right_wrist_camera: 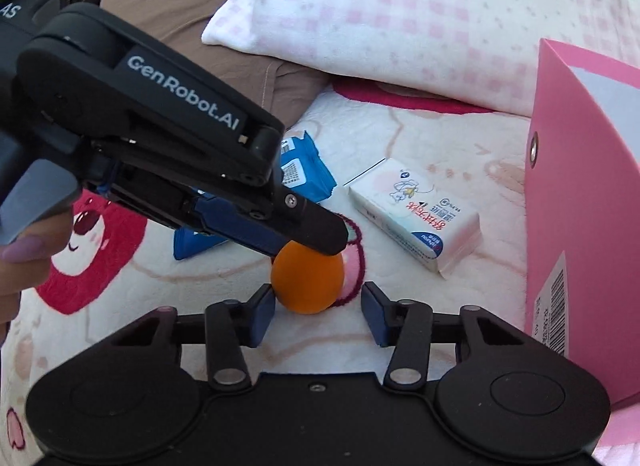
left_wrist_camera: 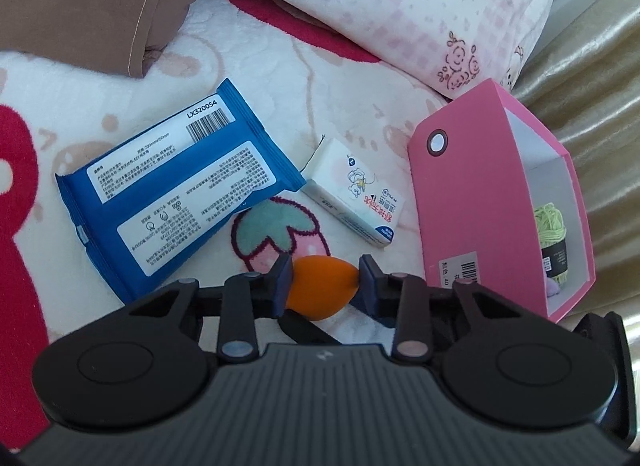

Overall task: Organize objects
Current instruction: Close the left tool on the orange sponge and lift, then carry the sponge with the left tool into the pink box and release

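Note:
An orange egg-shaped sponge (left_wrist_camera: 322,286) lies on the patterned blanket. My left gripper (left_wrist_camera: 325,280) is shut on the sponge, a pad against each side. In the right wrist view the sponge (right_wrist_camera: 307,282) shows with the left gripper (right_wrist_camera: 308,244) reaching down onto it from the upper left. My right gripper (right_wrist_camera: 318,316) is open and empty, just in front of the sponge. A blue wipes pack (left_wrist_camera: 176,189), a white tissue pack (left_wrist_camera: 356,195) and a pink box (left_wrist_camera: 476,209) lie beyond. The box holds green yarn (left_wrist_camera: 552,225).
A pink checked pillow (left_wrist_camera: 400,5) and a brown cloth (left_wrist_camera: 92,5) lie at the far side of the bed. Gold fabric (left_wrist_camera: 600,105) lies to the right of the box. The pink box (right_wrist_camera: 580,205) stands close on the right of my right gripper.

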A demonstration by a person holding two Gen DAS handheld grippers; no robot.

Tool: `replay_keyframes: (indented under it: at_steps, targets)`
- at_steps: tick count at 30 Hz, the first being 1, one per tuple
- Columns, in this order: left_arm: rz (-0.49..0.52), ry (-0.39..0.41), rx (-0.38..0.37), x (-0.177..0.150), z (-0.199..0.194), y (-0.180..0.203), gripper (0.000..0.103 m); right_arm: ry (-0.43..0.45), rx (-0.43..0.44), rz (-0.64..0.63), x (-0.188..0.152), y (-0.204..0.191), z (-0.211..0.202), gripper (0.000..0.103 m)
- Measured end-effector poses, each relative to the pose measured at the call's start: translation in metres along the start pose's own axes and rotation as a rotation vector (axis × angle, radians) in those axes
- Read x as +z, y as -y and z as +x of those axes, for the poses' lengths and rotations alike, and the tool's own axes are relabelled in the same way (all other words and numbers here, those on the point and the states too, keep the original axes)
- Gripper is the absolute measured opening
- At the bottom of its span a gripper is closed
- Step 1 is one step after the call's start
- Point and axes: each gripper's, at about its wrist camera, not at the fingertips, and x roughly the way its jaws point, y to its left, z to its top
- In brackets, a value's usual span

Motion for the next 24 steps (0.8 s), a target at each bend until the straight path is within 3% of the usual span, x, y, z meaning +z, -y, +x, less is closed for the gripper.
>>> replay_keyframes:
  at_steps: [7,16,24]
  targets:
    - [-0.024,0.000,-0.012,-0.011,-0.020,0.014,0.034,-0.011,-0.004,-0.035,0.005,-0.006,-0.026,0.036]
    - [-0.005,-0.007,0.000,-0.021,-0.064,0.062,0.034,-0.031,0.031,-0.086,0.022,-0.006,-0.080,0.037]
    - [0.163,-0.001,-0.043,-0.016,-0.126,0.138,0.034,0.058,0.067,-0.065,0.050,0.000,-0.163,0.037]
